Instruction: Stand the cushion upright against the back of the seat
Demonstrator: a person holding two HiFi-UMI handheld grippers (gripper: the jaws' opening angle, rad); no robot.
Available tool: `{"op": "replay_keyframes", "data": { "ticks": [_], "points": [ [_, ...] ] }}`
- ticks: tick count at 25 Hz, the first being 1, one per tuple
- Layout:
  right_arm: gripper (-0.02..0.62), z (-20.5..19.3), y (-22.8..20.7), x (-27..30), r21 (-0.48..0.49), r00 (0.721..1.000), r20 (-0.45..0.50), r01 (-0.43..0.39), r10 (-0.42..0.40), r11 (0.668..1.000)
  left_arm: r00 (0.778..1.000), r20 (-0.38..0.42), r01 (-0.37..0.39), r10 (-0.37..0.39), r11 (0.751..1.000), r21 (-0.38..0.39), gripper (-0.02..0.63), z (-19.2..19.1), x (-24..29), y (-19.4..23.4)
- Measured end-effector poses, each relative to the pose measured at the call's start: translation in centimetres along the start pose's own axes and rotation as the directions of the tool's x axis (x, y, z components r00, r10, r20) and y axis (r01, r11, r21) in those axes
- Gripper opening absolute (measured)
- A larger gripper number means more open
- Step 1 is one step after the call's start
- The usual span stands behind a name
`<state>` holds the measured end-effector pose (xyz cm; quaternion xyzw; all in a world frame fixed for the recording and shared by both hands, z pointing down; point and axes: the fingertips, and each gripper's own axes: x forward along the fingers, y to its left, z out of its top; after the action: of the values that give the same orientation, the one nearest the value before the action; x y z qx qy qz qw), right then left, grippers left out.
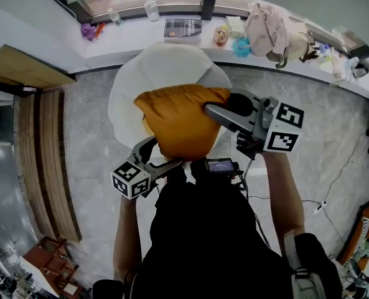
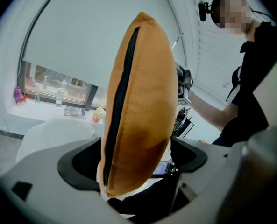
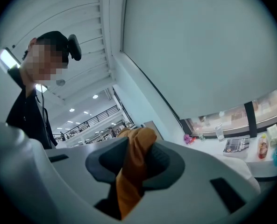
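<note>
Floor: grey stone floor (image 1: 308, 123) lay under everything.
Left tool: the left tool (image 2: 133, 158) had its jaws wide apart, with the cushion's bottom edge between them, not squeezed.
Right tool: the right tool (image 3: 134, 162) was clenched tight on a corner of the cushion.
Cushion: the orange cushion (image 1: 178, 120) was puffy, standing on edge over the seat.
Seat: the seat (image 1: 165, 64) was white and round.
Window ledge: the window ledge (image 1: 128, 36) was far back, with a magazine (image 1: 183, 28) on it.
</note>
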<state>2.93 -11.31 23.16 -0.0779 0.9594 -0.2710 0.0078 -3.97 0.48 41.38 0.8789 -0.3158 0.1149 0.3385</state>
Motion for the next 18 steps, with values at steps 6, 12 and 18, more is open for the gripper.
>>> {"op": "replay_keyframes", "data": {
  "ticks": [6,12,18],
  "points": [
    [0.109,-1.4,-0.8,0.1,-0.045,0.999,-0.008,-0.032,0.031,0.998,0.985,0.149,-0.088,0.091,0.996,-0.024,0.460,2.8,-3.0,1.8],
    [0.109,-5.5,-2.1,0.9,-0.008,0.997,-0.060,-0.044,0.044,0.999,0.964,0.230,-0.154,0.134,0.985,0.072,0.460,6.5,-3.8,2.2],
    [0.109,-9.9,-2.3,1.1,0.064,0.988,-0.114,-0.096,0.103,0.993,0.970,0.215,-0.120,0.110,0.992,0.035,0.460,5.8,-2.3,3.0]
  ]
}}
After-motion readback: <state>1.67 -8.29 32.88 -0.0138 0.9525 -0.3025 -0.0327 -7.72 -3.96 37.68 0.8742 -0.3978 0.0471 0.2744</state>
